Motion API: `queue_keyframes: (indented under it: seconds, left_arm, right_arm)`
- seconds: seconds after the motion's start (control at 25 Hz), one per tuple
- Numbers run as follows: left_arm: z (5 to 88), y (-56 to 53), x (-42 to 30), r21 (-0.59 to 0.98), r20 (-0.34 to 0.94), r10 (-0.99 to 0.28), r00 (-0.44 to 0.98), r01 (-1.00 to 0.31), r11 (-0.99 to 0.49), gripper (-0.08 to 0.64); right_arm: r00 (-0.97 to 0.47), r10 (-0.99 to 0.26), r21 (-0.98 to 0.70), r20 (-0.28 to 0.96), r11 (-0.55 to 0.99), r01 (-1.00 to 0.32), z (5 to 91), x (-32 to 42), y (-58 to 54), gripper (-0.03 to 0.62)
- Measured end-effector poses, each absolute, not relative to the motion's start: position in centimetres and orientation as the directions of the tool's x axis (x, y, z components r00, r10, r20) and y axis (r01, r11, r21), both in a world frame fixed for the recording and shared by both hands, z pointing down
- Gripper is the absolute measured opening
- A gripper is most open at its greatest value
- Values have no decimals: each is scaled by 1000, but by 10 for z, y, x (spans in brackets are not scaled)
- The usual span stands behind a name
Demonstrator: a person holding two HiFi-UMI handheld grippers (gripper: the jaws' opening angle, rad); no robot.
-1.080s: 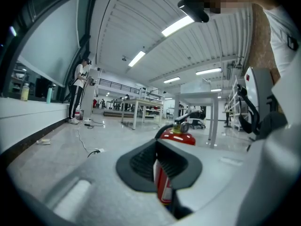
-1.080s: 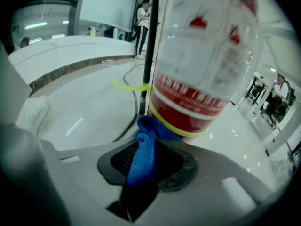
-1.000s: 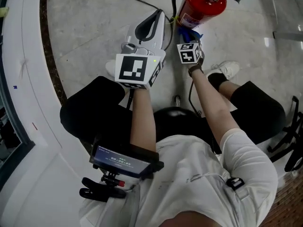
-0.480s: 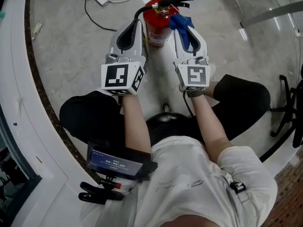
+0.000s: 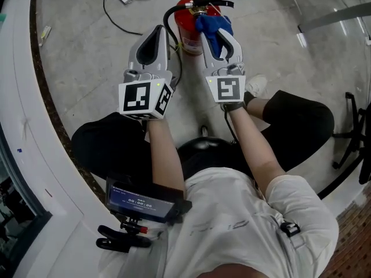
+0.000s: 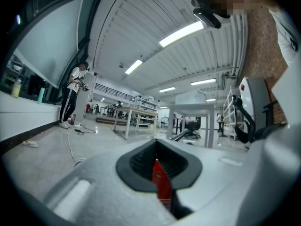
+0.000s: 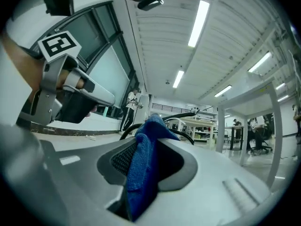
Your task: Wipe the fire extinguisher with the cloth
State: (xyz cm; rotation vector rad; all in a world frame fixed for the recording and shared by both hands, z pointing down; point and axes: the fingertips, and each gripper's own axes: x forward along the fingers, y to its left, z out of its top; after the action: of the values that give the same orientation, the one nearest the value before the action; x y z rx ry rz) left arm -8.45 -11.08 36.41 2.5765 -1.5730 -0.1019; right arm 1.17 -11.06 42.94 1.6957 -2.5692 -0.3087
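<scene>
Right gripper [image 5: 215,32] clamped on blue cloth [image 5: 210,23], cloth at red fire extinguisher [image 5: 188,38] top, left gripper [image 5: 157,35] jaws together, just left of extinguisher

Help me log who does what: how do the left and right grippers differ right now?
The right gripper has its tongs shut on the blue cloth; the left gripper has its tongs shut, empty. In the head view, the right gripper overlaps the fire extinguisher; the left gripper lies beside it. Both point towards it.
</scene>
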Motion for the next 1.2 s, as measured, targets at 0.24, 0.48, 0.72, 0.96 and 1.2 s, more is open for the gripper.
queue_keyframes:
  seconds: [0.24,0.48,0.72,0.96,1.2]
  left_arm:
    - [391,-119,-88,149,47,-899,436,-893,-426,2]
    - [405,-126,-86,149,76,-895,439,-893,-425,2]
    - [424,-129,-89,149,123,-895,429,-900,-411,2]
    - [408,-126,-94,129,111,-907,407,-911,-393,2]
    - [358,-124,-83,117,7,-907,420,-902,-416,2]
  right_arm:
    - [-412,-911,230,17,405,-885,483,2,-95,103]
    - [-415,-772,107,482,522,-846,689,-19,-91,101]
    - [-282,-512,-119,811,328,-937,841,16,-93,103]
    - [-291,-431,-209,854,227,-951,859,31,-86,107]
    - [-352,-696,-559,626,-86,-825,717,52,-71,112]
